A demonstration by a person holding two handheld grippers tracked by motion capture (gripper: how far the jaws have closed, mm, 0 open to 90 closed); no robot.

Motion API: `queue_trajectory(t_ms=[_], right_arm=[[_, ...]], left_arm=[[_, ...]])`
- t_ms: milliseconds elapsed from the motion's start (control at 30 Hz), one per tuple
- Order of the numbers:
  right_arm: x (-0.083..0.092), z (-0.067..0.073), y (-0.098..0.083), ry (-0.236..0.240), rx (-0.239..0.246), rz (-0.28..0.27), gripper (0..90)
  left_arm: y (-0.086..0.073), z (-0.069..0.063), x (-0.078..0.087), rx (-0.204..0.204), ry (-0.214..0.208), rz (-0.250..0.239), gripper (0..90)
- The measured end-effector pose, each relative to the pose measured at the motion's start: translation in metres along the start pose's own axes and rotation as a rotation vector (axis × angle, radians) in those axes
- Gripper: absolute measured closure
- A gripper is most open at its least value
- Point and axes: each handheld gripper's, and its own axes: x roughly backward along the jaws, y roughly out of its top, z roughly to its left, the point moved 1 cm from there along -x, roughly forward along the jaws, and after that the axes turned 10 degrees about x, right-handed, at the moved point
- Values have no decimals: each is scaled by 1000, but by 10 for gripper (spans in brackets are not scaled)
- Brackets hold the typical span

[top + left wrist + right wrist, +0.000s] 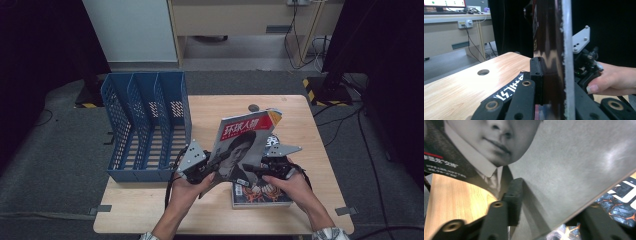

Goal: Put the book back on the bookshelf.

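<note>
Glossy magazine (242,145) stands tilted above the wooden surface (150,210), clamped in my left tool (216,164); my right tool (254,169) pinches its lower edge. I judge the next move is into the blue rack (145,127).

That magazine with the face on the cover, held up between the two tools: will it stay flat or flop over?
Probably floppy: the magazine is thin, and its cover already bows near the right gripper. The glossy cover may be slippery. The left gripper clamps its edge, which likely keeps it upright.
</note>
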Motion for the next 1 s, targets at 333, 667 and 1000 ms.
queue_trajectory(t_ms=[333, 667, 1000], right_arm=[[8, 2, 5, 12, 28, -18, 832], [18, 3, 15, -26, 80, -18, 868], [26, 1, 17, -62, 100, -19, 869]], left_arm=[[1, 6, 2, 8, 27, 5, 868], [3, 11, 5, 19, 42, 0, 867], [5, 11, 2, 7, 47, 25, 855]])
